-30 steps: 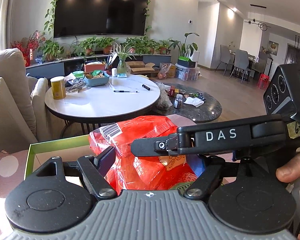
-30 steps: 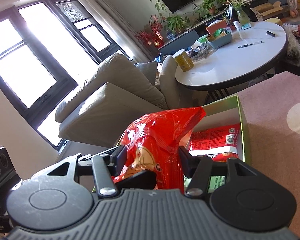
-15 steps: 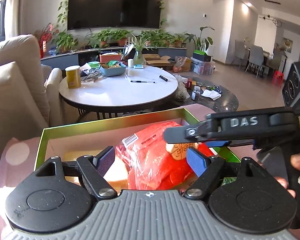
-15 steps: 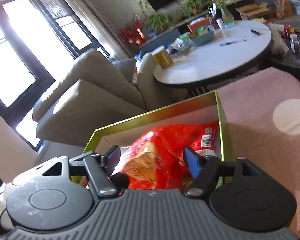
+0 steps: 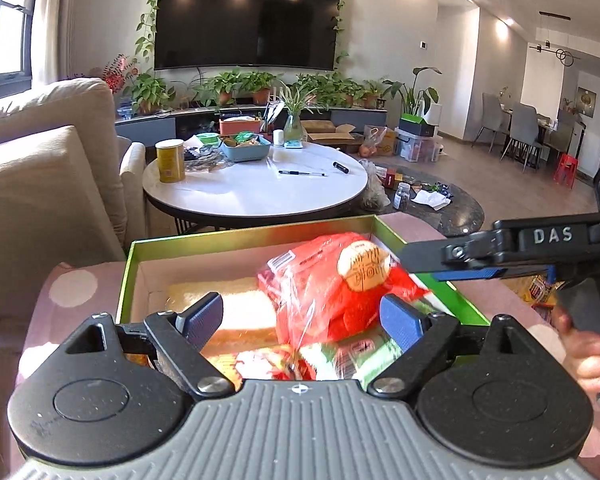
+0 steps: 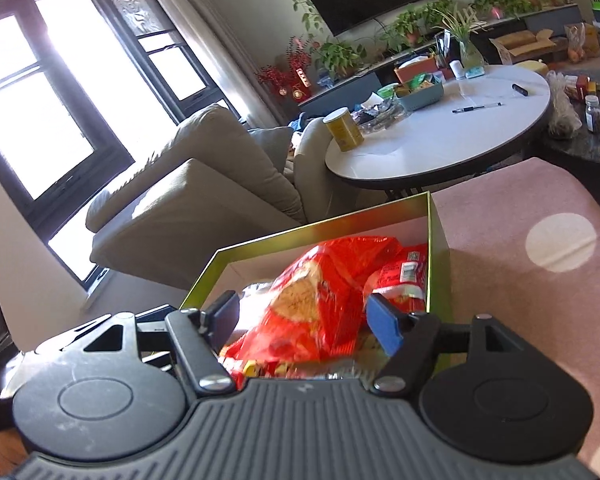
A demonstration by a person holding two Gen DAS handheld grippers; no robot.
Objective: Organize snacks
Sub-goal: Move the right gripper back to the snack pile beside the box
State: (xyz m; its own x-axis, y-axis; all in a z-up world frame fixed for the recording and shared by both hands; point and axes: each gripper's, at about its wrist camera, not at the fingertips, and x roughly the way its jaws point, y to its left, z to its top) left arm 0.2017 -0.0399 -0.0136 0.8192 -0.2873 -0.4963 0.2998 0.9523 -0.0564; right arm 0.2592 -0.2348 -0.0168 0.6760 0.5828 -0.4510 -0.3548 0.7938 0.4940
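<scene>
Both hand-held grippers point forward and downward into the green box (image 5: 244, 236), which rests on a pink cloth with pale dots (image 6: 540, 240).

Left gripper (image 5: 302, 316): the jaws are opening. The blue pads (image 5: 398, 318) stand apart on either side of the red snack bag (image 5: 332, 280). Neither pad presses on the bag; a gap shows at the left pad, and the right pad sits just beside the bag's lower right corner. The bag lies ahead of and between the fingers, inside the box, resting on other packets below it.

Right gripper (image 6: 306, 322): the jaws are opening. Its pads (image 6: 384, 328) flank the same red snack bag (image 6: 320, 304) without clamping it. The bag lies ahead of the fingers, tilted, in the box (image 6: 324, 224). A second red packet with a barcode (image 6: 404, 276) lies just to the right of the bag, against the right wall of the box.

In the left wrist view, the right gripper (image 5: 464, 272) enters from the right side, held roughly level, with its fingertip end near the right edge of the bag. The person's right hand (image 5: 588, 356) wraps the handle at the right margin, fingers curled.

Beyond the box stands a round white table (image 5: 256, 192), with a beige sofa (image 5: 40, 184) to its left.
</scene>
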